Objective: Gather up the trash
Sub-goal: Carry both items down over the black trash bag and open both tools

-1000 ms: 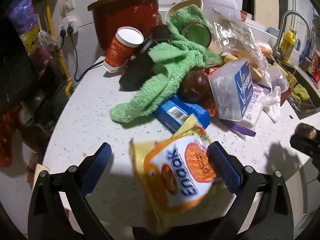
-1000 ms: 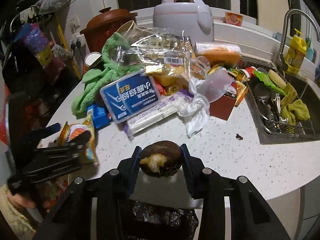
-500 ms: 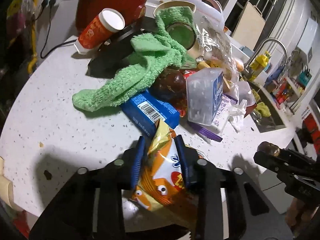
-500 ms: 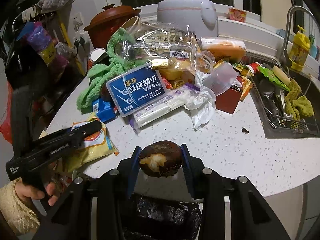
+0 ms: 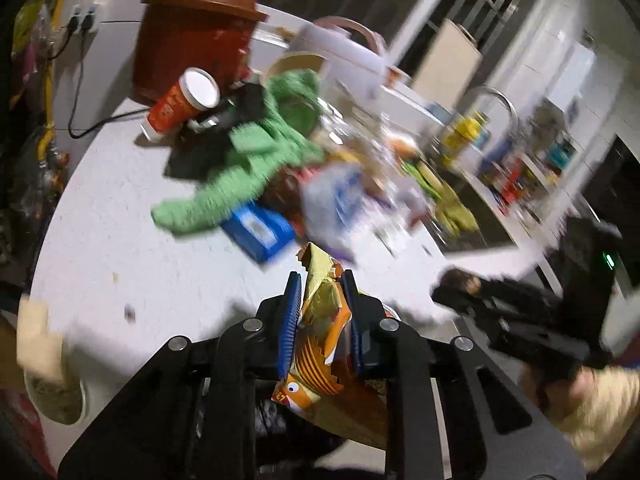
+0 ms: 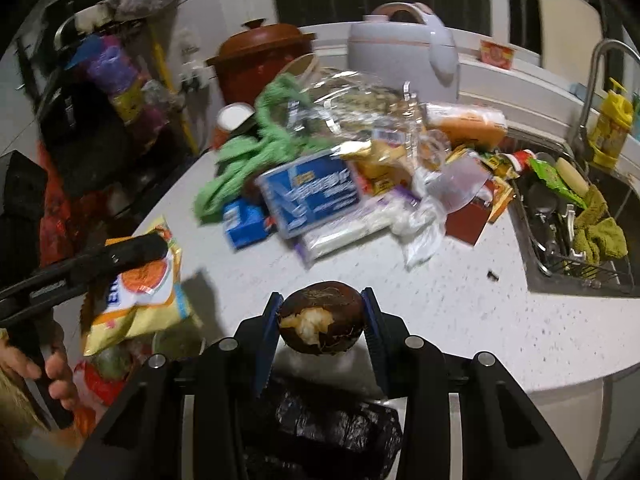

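A yellow-orange snack bag [image 5: 320, 320] is crumpled between the blue pads of my left gripper [image 5: 320, 280], whose jaws are closing on it. The bag [image 6: 140, 292] hangs off the counter's near left edge in the right wrist view, under the left gripper [image 6: 158, 245]. My right gripper [image 6: 322, 298] is shut on a brown, bitten round fruit [image 6: 320, 316] with pale flesh showing. It is held just over the counter's front edge. A black trash bag [image 6: 332, 432] lies below it. The right gripper [image 5: 454, 286] also shows at the right of the left wrist view.
A pile of wrappers and boxes [image 6: 316, 192] covers the middle of the white counter [image 6: 460, 312]. A green towel [image 5: 248, 160], a blue box [image 5: 260, 232], a paper cup [image 5: 184, 100] and a red pot [image 5: 192, 40] sit behind. A sink [image 6: 580, 240] full of utensils is at the right.
The left gripper shut on the snack bag, lifted it off the counter and swung towards the right. The right gripper kept the fruit and drifted slightly.
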Motion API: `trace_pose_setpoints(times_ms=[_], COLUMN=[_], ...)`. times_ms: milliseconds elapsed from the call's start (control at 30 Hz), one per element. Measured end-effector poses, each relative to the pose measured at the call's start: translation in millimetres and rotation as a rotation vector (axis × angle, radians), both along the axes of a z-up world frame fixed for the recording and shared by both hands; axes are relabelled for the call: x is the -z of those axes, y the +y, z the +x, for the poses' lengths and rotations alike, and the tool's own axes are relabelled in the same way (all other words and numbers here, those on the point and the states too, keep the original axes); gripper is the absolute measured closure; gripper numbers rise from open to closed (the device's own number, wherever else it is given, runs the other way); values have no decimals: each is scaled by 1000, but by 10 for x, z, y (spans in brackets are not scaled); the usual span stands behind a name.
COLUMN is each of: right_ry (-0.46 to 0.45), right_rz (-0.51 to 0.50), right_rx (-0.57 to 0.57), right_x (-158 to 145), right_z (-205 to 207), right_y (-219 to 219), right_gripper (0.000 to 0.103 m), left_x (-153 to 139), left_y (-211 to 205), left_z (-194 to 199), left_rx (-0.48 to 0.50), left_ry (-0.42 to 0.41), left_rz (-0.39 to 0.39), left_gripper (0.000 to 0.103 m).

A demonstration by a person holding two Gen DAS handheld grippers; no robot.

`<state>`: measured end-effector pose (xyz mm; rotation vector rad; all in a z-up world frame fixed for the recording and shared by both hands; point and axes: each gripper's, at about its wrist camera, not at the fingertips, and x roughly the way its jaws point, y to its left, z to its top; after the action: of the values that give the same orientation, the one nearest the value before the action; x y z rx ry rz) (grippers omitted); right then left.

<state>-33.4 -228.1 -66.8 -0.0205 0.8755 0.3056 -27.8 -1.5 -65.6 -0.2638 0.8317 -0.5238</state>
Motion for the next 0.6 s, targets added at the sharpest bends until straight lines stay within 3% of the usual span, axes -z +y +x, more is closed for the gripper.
trace_pose_setpoints(times_ms=[67, 200, 300, 400, 500, 533, 567, 600], right_ry=[33, 155, 276, 383, 417, 420, 426, 437], right_rz=[-11, -39, -46, -56, -121, -138, -164, -205], right_rx=[-45, -112, -119, -85, -30, -22, -11, 3], right_x=[63, 449, 982, 1712, 2378, 2557, 2737, 2964], right_z=[-173, -454, -516, -475, -382, -353, -318, -265], right_y=[25, 100, 157, 191, 224, 234, 246, 263], right_gripper=[63, 63, 63, 63, 62, 54, 41, 35], left_x=[50, 510, 1115, 1792, 2467, 2671, 2845, 3076], left_y=[-6, -45, -97, -144, -179, -187, -182, -173], left_z=[-219, -527, -599, -552, -475, -447, -438, -397], left_rx=[43, 78, 81, 65, 27, -3, -22, -48], left_ry=[33, 164, 260, 337, 414, 433, 452, 485], left_rz=[8, 42, 87, 136, 190, 227, 247, 255], left_gripper=[83, 84, 84, 84, 84, 83, 77, 71])
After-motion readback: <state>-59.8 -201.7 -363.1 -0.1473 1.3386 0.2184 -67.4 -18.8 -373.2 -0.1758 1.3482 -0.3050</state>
